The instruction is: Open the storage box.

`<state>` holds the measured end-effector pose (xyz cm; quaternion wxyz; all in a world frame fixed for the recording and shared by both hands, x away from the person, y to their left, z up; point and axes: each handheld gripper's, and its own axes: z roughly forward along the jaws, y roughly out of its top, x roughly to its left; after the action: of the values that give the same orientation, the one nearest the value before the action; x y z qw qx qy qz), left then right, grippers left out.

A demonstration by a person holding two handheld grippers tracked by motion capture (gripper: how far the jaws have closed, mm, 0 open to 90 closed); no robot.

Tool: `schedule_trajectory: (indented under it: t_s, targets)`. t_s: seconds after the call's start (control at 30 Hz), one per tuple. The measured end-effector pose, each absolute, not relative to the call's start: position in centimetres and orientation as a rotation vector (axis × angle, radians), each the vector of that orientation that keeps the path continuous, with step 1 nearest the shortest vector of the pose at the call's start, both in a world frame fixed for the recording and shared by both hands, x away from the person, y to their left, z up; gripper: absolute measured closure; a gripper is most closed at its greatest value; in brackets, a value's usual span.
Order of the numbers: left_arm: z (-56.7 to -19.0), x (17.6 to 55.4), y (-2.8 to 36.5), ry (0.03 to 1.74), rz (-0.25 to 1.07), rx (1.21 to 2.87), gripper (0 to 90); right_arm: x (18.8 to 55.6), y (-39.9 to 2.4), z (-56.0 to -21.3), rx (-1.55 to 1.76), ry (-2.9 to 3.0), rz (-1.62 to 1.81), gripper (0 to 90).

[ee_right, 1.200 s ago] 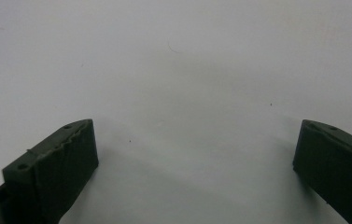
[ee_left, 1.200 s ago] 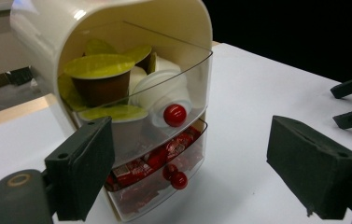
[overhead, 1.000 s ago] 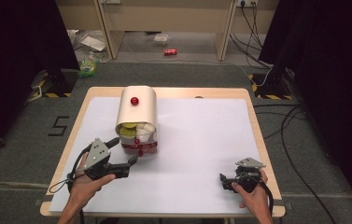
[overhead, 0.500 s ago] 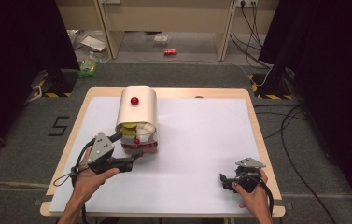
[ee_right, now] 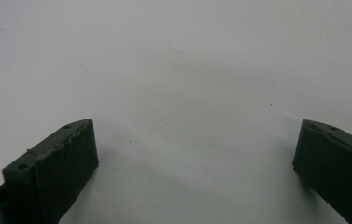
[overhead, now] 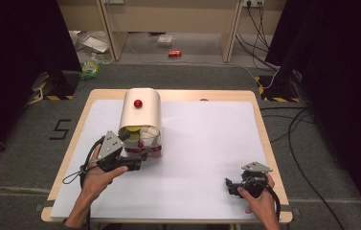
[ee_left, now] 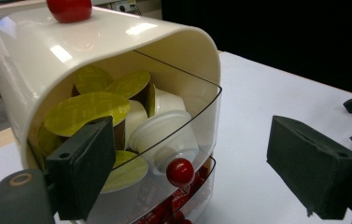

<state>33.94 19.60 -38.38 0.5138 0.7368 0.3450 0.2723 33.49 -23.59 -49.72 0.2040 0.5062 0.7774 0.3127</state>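
Left gripper [ee_left: 183, 172], jaws released, faces the red knob [ee_left: 179, 171] of the cream capsule dispenser [overhead: 141, 111] drawer; right gripper [overhead: 232, 186], jaws released, rests near-right on the table [overhead: 207, 143]

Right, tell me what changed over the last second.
The left gripper moved forward to the capsule holder, its open jaws now flanking the drawer's red knob; nothing gripped yet. The right gripper stayed open and resting near the table edge; the holder didn't move.
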Motion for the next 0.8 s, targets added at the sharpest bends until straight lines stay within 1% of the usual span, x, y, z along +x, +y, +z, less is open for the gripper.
schedule_trajectory:
  t_s: [0.5, 0.8]
  targets:
    - [-38.34, 34.17, 19.3, 0.861, 0.637, 1.798, 15.9, 33.48, -23.59, -49.73, 1.412, 2.168, 0.872, 0.3]
    - [-38.29, 33.59, 19.55, 0.86, 0.597, 1.796, 16.0, 33.48, -23.58, -49.73, 1.412, 2.168, 0.872, 0.3]
